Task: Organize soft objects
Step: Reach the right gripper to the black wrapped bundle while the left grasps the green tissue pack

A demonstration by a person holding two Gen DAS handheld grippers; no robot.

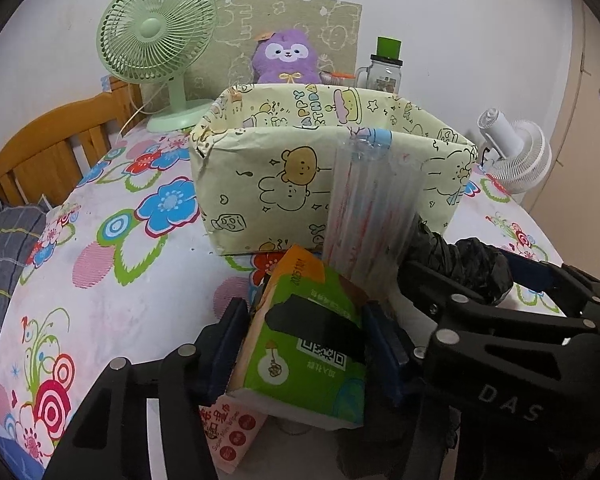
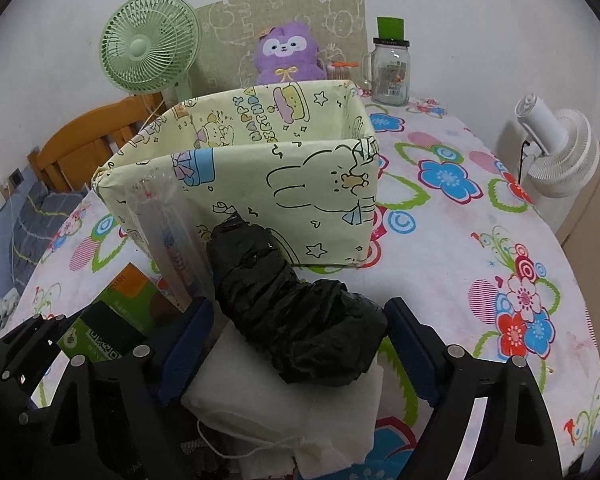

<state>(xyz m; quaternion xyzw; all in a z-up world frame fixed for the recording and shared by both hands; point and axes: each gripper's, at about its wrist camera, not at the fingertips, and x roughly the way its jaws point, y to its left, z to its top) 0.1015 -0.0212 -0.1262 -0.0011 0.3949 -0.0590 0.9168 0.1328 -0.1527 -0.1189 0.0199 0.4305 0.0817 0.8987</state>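
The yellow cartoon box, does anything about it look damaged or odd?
The yellow box has a small tear at its front left top corner, and a clear plastic packet leans against its front wall instead of lying inside. Otherwise it stands upright.

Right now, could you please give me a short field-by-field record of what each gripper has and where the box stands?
left gripper: shut on the green tissue pack
right gripper: jaws around the black bag roll, grip unclear
under the roll: white cloth
leaning on the box: clear plastic packet
target: yellow cartoon box, open-topped, just ahead on the floral tablecloth
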